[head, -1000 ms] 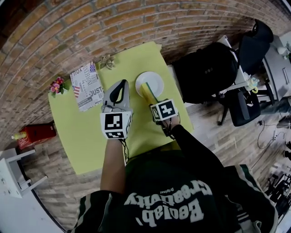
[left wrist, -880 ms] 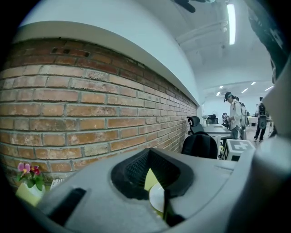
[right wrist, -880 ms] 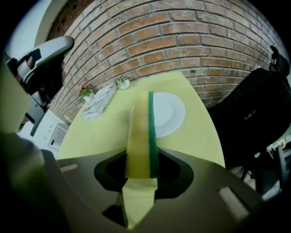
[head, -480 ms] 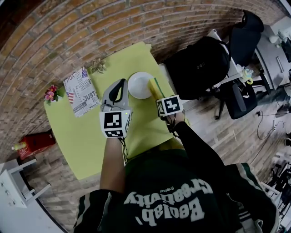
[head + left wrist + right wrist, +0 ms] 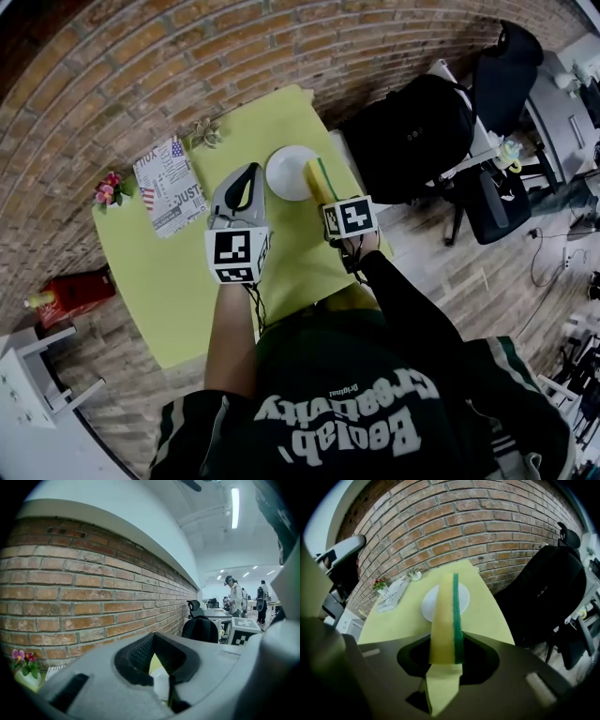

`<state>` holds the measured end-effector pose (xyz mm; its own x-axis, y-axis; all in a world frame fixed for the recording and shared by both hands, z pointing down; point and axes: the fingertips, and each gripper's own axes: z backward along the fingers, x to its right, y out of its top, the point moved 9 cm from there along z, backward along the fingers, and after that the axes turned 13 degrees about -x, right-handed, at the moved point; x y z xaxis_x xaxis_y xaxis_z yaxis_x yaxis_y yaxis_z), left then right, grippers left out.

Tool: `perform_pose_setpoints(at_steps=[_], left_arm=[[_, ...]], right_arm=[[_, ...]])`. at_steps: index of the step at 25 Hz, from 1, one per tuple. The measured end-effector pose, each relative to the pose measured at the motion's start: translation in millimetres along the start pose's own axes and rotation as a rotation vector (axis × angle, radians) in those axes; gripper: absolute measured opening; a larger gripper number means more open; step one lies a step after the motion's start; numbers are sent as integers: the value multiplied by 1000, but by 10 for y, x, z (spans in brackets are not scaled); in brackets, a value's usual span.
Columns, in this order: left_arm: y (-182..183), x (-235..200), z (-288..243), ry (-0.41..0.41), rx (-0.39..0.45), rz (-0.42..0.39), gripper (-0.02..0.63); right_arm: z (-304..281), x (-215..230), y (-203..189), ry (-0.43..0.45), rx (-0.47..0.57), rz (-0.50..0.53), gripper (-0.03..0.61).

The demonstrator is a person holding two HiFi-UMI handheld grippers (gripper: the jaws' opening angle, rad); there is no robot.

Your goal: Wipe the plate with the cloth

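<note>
The white plate [image 5: 287, 172] lies on the yellow-green table [image 5: 178, 281], also showing in the right gripper view [image 5: 429, 605]. My right gripper [image 5: 328, 201] is shut on the cloth [image 5: 320, 182], a yellow sponge cloth with a green strip. It sticks out from the jaws [image 5: 446, 658] towards the plate's right rim; whether the cloth [image 5: 444, 620] touches the plate I cannot tell. My left gripper [image 5: 248, 172] hangs just left of the plate, jaws together with nothing between them. Through the loop of that gripper [image 5: 171, 686] I glimpse the plate [image 5: 161, 683].
A printed paper [image 5: 173, 183] lies at the table's far left, with a small flower pot [image 5: 110, 187] and an ornament [image 5: 204, 136] near the brick wall. A black bag on a chair [image 5: 412, 136] stands right of the table. A red object [image 5: 70, 291] sits on the floor.
The cloth in my right gripper has shifted from over the plate's near side to its right rim. The left gripper has kept its place beside the plate.
</note>
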<state>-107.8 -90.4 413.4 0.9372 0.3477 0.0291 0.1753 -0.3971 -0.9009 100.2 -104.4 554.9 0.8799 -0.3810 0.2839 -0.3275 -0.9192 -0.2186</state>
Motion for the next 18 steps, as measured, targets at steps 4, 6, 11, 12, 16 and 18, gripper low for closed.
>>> perform_pose_setpoints(at_steps=[4, 6, 11, 12, 16, 18], left_arm=[[-46, -44, 65, 5, -2, 3, 3], [-50, -62, 100, 8, 0, 3, 3], [-76, -125, 181, 22, 5, 8, 3], [-85, -133, 190, 23, 3, 9, 3], [-87, -150, 194, 23, 9, 14, 3], [-83, -149, 178, 18, 12, 14, 3]], right_arm=[[-37, -256, 14, 42, -1, 60, 138], [-73, -380, -4, 53, -15, 89, 138], [-209, -628, -77, 54, -79, 176, 138], [-230, -651, -91, 51, -89, 182, 138], [-243, -632, -101, 42, -92, 168, 138], [-228, -579, -101, 27, -90, 154, 138]])
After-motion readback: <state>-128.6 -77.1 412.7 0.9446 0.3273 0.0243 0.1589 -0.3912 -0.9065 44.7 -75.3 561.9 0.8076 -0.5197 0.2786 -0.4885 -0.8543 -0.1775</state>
